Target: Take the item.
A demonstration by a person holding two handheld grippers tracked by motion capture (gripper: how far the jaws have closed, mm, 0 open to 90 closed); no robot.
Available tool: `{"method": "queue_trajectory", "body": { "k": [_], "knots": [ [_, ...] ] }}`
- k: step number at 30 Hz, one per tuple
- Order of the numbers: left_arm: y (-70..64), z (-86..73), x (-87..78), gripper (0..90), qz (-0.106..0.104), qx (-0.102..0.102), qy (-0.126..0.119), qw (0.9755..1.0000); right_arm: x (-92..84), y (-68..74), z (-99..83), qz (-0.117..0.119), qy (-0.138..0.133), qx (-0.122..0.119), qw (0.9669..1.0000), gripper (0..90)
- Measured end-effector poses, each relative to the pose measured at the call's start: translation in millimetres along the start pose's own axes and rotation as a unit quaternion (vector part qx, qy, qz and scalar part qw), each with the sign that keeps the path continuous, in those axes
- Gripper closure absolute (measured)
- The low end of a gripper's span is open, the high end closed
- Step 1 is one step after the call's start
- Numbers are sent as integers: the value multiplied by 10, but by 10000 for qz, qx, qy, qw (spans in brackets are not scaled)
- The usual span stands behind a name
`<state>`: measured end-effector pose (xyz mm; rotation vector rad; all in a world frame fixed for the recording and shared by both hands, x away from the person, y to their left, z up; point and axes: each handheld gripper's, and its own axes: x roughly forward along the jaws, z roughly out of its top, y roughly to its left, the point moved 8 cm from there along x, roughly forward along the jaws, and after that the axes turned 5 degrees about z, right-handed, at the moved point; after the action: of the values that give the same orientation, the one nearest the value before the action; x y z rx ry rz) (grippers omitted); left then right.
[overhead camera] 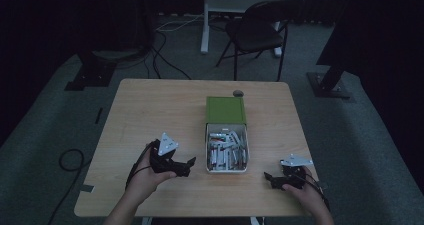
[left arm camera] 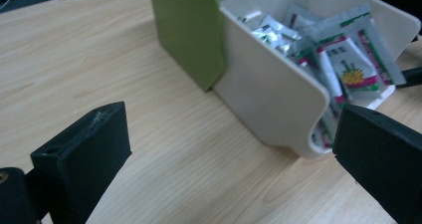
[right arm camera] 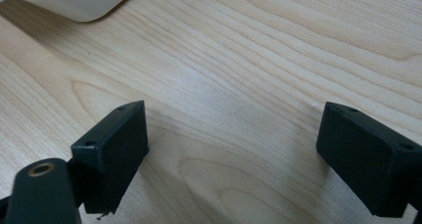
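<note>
- A cream, open-topped box (overhead camera: 226,152) sits right of the middle of a light wooden table (overhead camera: 150,115), its far end tucked into a green sleeve (overhead camera: 225,110), like a drawer pulled partway out.
- The box is heaped with small foil sachets (overhead camera: 227,150). In the left gripper view they show silver with green and red print (left arm camera: 343,59); none lies on the tabletop.
- The left gripper (overhead camera: 186,166) hovers just left of the box's near end, pointing towards it. Its jaws stand wide apart with nothing between them, and in its own view (left arm camera: 229,154) they frame the box's near corner (left arm camera: 278,94) and the sleeve's side (left arm camera: 186,32).
- The right gripper (overhead camera: 270,177) is low over the table, near the front right corner and a little apart from the box. Its jaws are also spread wide and empty; its own view (right arm camera: 231,149) looks down on bare wood grain, with a pale corner of the box (right arm camera: 79,0) at the top edge.
- My reading: the work on the sachets has not visibly begun. No packet is gripped or set out, so everything is left to do.
- A small dark round object (overhead camera: 238,93) rests at the table's far edge, just beyond the sleeve.
- Around the table, the room is dim, with grey carpet (overhead camera: 45,150). A black folding chair (overhead camera: 260,32) stands behind the table, and black cables (overhead camera: 160,55) trail across the floor.
</note>
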<state>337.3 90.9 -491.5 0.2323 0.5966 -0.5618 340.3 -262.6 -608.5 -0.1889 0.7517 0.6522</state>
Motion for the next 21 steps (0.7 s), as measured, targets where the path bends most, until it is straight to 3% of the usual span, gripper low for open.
{"method": "queue_trajectory", "body": {
  "k": [10,21],
  "knots": [
    [-226,130,80,22,-124,164,-113,9997,0,0,0,-1,2,1,10000,123],
    [-509,277,150,22,-473,254,-190,9984,0,0,0,2,2,2,10000,123]
  ]
}}
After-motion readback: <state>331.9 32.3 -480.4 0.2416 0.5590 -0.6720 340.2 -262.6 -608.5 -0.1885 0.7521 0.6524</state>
